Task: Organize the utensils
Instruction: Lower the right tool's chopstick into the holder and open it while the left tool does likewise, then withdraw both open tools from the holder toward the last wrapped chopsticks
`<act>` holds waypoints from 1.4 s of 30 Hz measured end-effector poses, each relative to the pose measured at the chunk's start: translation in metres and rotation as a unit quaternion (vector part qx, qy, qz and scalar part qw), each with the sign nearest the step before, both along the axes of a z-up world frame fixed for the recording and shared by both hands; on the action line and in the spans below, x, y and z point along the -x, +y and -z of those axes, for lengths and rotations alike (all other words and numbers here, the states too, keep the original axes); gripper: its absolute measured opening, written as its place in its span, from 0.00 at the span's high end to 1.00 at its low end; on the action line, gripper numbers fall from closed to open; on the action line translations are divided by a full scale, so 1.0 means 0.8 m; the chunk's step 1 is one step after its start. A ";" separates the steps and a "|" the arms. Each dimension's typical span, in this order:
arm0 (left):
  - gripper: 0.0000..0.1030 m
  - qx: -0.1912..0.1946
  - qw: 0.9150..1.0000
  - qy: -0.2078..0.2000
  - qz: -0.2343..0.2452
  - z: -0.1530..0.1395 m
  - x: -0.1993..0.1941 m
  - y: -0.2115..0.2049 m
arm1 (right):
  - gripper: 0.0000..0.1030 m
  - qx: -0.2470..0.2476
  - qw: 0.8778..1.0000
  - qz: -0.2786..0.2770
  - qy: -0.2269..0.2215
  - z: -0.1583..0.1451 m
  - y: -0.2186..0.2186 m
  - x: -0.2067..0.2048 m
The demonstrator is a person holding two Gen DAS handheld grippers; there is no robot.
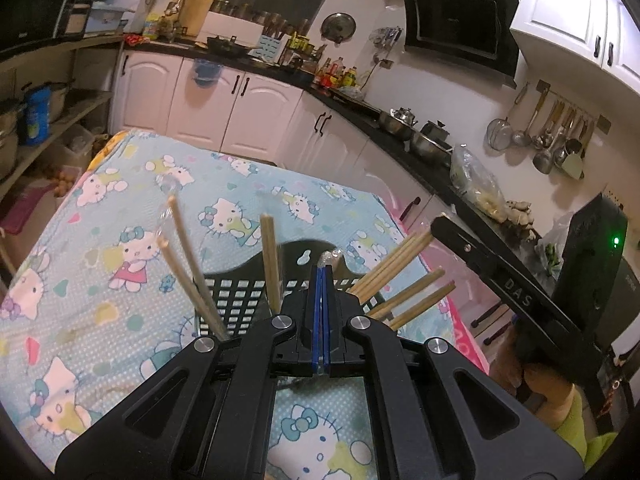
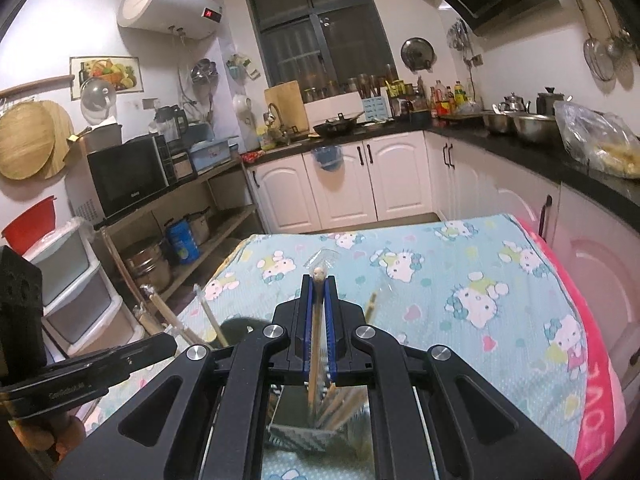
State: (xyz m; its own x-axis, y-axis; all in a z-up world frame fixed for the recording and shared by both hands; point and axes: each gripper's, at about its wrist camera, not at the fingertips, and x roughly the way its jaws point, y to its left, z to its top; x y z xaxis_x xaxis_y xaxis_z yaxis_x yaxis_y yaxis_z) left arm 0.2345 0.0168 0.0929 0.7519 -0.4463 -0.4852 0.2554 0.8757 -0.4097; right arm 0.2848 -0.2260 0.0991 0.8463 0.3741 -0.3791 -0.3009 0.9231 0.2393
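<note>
In the left wrist view a black mesh utensil basket [image 1: 240, 296] stands on the table with several wooden chopsticks [image 1: 272, 264] leaning out of it. My left gripper [image 1: 322, 272] hangs just above the basket, blue pads pressed together, with a scrap of clear plastic [image 1: 328, 258] at their tips. Whether the plastic is gripped is unclear. My right gripper [image 2: 319, 280] is shut on a wooden chopstick [image 2: 316, 332] in a clear sleeve. The chopstick's lower end reaches down among the others in the basket [image 2: 288, 436]. Each gripper appears in the other's view: the right gripper [image 1: 438, 222] and the left gripper [image 2: 170, 340].
The table carries a blue cartoon-cat cloth [image 1: 120, 200] with a pink edge [image 2: 600, 380]. White cabinets and a dark counter with pots [image 1: 400, 122] run behind and to the right. Shelves with a microwave [image 2: 128, 176] stand to the left. A person's hand [image 1: 544, 388] holds the right gripper.
</note>
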 end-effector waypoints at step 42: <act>0.36 -0.002 0.999 -0.006 -0.053 0.013 0.089 0.042 | 0.53 0.022 1.000 0.004 0.003 0.009 -0.022 0.103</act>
State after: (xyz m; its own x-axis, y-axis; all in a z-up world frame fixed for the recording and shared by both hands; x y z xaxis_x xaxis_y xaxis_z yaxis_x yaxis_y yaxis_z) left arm 0.1637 0.0500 0.0822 0.8006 -0.3623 -0.4772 0.1668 0.8997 -0.4033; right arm 0.2025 -0.2432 0.0921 0.8467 0.3506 -0.4002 -0.2928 0.9351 0.1997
